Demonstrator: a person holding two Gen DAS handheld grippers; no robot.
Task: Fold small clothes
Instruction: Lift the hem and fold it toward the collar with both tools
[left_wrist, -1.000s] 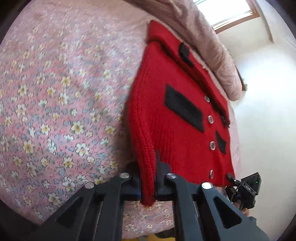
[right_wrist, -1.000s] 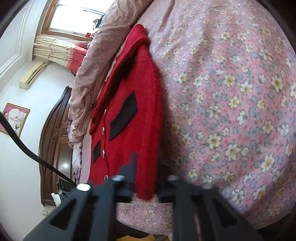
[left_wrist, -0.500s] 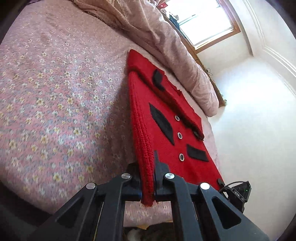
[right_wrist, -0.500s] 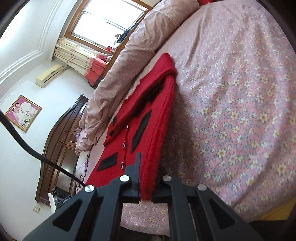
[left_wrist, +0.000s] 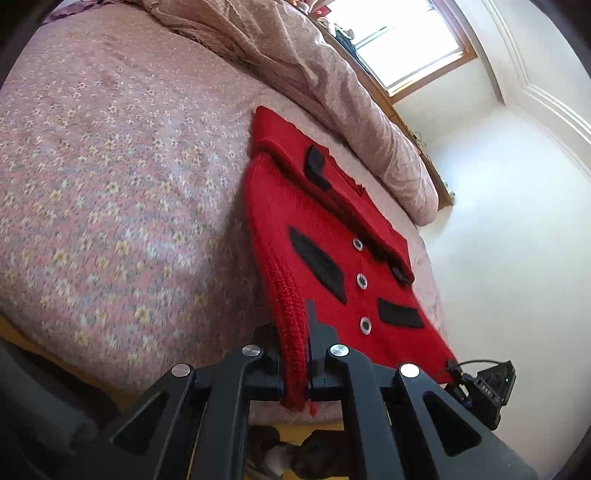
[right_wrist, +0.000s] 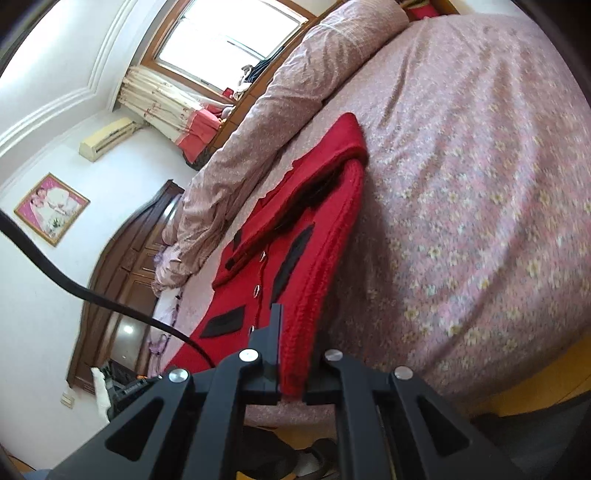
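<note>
Left wrist view, left side: bed (left_wrist: 110, 177) under a pink floral sheet, slightly blurred. Rumpled pinkish-beige quilt (left_wrist: 332, 96) bunched along the far edge, window (left_wrist: 410, 40) bright behind it. Centre: red knitted cardigan (left_wrist: 332, 236) with black patches and 3 round buttons in sight, far end lying on the bed close beside the quilt, collar folded over, near end raised off the sheet. Left gripper (left_wrist: 295, 369) at bottom centre, jaws clenched on the near ribbed corner of the cardigan, with a short tuft of knit poking out below the fingers. Lower right: the other gripper's black body shows at the cardigan's opposite near corner. White wall fills the right. Right wrist view, left side: white wall with a framed picture (right_wrist: 51, 208), an air conditioner (right_wrist: 107, 140) above, curtains (right_wrist: 173, 107) by the window, dark wooden wardrobe (right_wrist: 122, 288) below, a black cable (right_wrist: 92, 295) crossing in front. Centre: the cardigan stretches from the quilt's edge toward the camera. Right gripper (right_wrist: 295, 369) has its jaws clamped on the cardigan's near ribbed edge. Right side: floral sheet, blurred, with yellow floor (right_wrist: 535, 391) beyond the bed's edge.
</note>
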